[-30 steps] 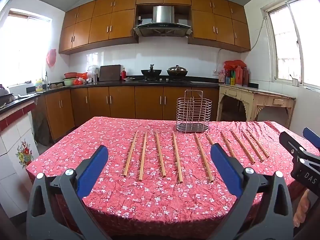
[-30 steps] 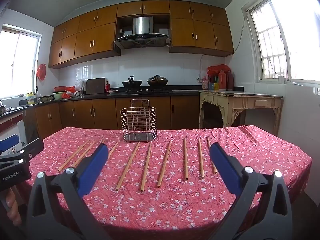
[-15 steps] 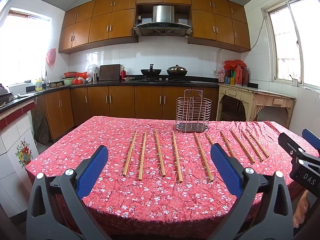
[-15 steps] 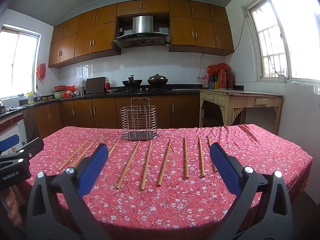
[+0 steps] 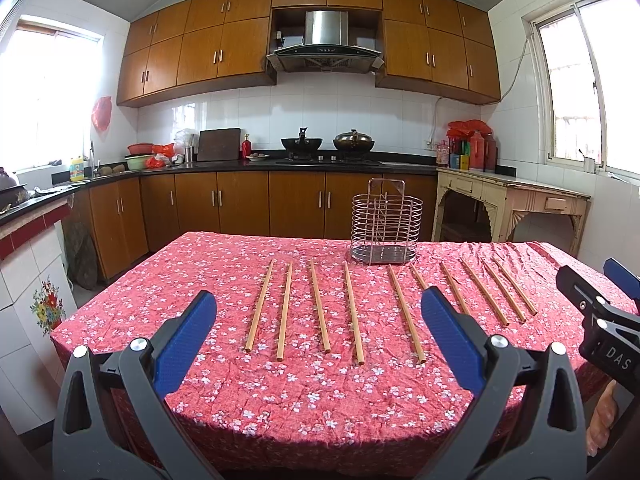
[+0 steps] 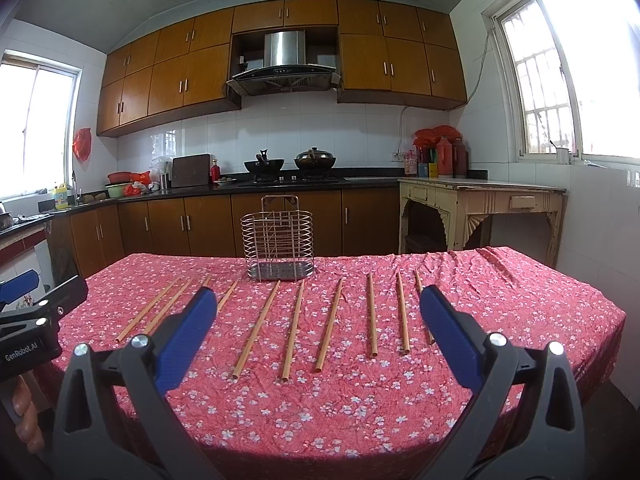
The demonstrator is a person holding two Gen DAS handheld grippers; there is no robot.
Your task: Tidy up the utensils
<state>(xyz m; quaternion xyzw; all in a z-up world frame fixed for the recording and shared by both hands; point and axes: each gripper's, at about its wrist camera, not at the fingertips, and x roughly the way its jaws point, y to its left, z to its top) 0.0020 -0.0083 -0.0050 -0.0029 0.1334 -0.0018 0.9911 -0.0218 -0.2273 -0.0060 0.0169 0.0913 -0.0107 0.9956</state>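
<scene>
Holding both grippers wide, empty: left gripper (image 5: 318, 320), right gripper (image 6: 318, 316). We see the chopsticks (image 5: 318, 305) in a row on the tablecloth (image 5: 320, 392), long axes toward 12 o'clock, each gripper nearest its own half. Rack (image 5: 386, 227) upright behind at 12–1 o'clock. Nothing blocks our reach.

Matt wooden chopsticks (image 5: 319, 305), shiny wire-metal holder (image 5: 386, 226), crumpled cloth tablecloth (image 5: 312, 392)
</scene>
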